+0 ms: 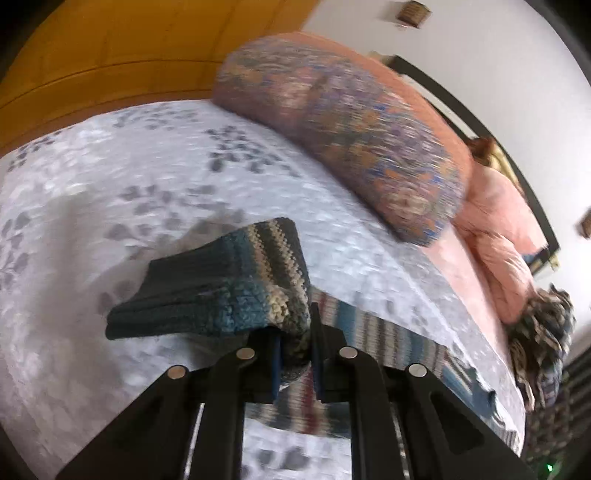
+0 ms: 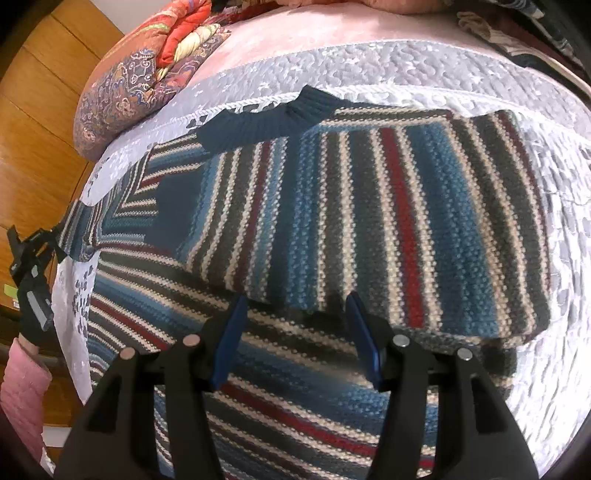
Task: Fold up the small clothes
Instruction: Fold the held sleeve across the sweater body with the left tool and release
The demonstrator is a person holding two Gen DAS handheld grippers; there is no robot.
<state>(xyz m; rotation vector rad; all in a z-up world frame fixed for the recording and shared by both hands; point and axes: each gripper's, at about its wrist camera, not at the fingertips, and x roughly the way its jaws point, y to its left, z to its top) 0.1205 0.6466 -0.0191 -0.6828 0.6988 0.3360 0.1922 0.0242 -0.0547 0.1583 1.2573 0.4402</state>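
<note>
A bed (image 2: 461,62) carries everything here, spread with a pale grey quilted cover (image 1: 110,177) printed with darker leaf shapes; beyond the cover's corded edge a pink sheet (image 2: 280,33) shows. Flat on the cover lies a striped knitted sweater (image 2: 369,206) in blue, grey, cream and red, one side folded over its body, its dark ribbed collar (image 2: 273,122) toward the pink sheet. Near the wooden wall rests a folded paisley quilt (image 1: 340,136) with salmon backing, and a crumpled pink blanket (image 1: 495,221) lies beside it on the pink sheet
</note>
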